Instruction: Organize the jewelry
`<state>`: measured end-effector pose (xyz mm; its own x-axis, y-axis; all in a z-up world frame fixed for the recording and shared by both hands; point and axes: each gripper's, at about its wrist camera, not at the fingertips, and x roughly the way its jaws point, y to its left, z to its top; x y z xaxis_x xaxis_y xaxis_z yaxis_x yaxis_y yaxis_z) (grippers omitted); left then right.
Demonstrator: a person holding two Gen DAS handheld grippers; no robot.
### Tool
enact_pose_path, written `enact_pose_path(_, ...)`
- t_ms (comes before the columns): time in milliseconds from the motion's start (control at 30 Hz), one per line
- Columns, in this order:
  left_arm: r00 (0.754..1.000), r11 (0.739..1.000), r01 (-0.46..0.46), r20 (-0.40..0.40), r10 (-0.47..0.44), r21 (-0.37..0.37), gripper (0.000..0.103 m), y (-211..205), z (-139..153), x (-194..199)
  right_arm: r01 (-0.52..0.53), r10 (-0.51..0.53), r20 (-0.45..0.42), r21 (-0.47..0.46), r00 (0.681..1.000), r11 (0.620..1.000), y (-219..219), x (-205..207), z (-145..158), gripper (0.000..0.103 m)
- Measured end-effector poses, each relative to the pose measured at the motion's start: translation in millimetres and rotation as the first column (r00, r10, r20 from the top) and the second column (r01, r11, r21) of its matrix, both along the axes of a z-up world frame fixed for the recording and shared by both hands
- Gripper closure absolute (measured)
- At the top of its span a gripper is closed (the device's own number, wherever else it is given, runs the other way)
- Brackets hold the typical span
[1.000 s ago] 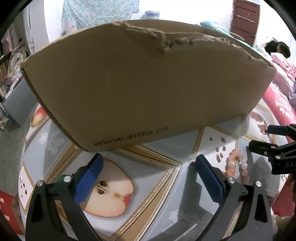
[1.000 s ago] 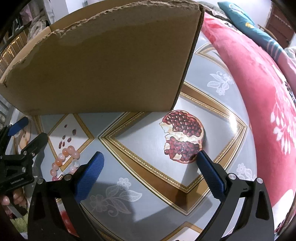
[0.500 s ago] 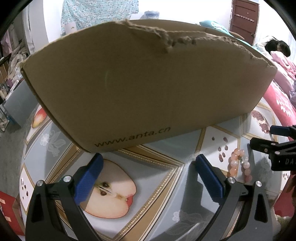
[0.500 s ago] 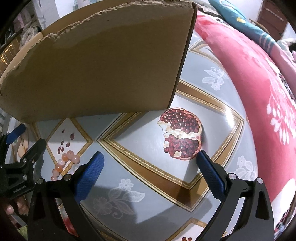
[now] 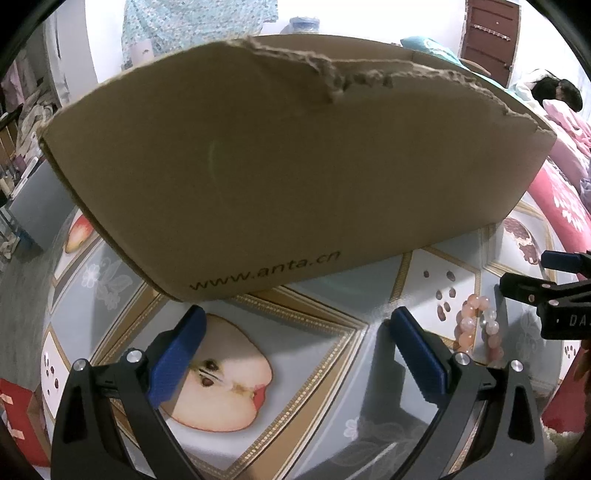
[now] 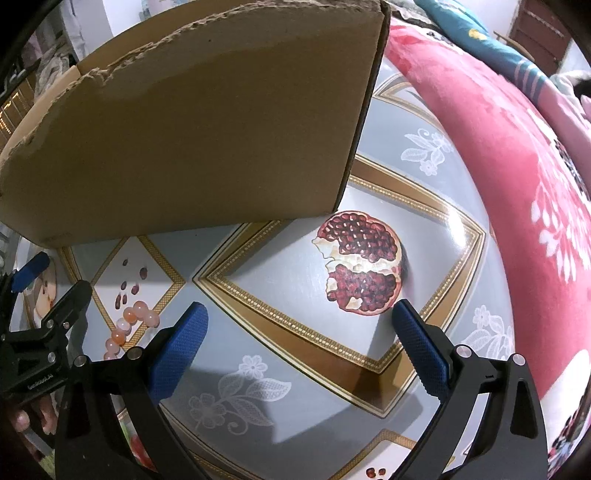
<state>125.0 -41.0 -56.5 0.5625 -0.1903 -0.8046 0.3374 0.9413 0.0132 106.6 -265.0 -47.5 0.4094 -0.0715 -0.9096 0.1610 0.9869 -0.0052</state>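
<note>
L gripper (image 5: 293, 345) open over tablecloth (image 5: 321, 354); cardboard box (image 5: 295, 155) ahead, bead bracelet (image 5: 476, 326) at right.

Probably a home bedroom: a red floral quilt (image 6: 491, 155) beside a fruit-print tablecloth (image 6: 417, 229), hanging clothes (image 5: 199, 26) behind.

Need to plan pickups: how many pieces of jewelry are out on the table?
1: a pink bead bracelet lies on the tablecloth between both hand-held grippers, in front of the cardboard box. The box's inside is hidden, so more may be there.
</note>
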Motion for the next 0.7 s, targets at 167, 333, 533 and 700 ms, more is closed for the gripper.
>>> enact_pose_path(167, 1.000, 1.000, -0.016, -0.002, 0.016, 0.001, 0.005, -1.1, 0.8, 0.4, 0.009, -0.009, -0.011, 0.005, 1.000, 1.000, -0.2, 0.5, -0.1, 0.008)
enact_pose_path(333, 1.000, 1.000, -0.029, 0.000, 0.029, 0.001, 0.005, 0.2, 0.7, -4.0, 0.005, -0.005, -0.034, 0.008, 0.999, 1.000, -2.4, 4.8, -0.2, 0.008)
enact_pose_path(533, 1.000, 1.000, -0.027, 0.004, 0.027, 0.001, 0.005, 2.4, 0.1, -10.6, -0.038, 0.039, -0.081, 0.014, 0.996, 0.999, -3.0, 11.3, -1.1, 0.008)
enact_pose_path(700, 1.000, 1.000, -0.025, -0.007, 0.025, 0.005, 0.005, 3.0, 0.5, -5.8, -0.042, 0.043, -0.057, 0.010, 0.997, 0.999, -2.3, 9.1, -2.3, 0.008)
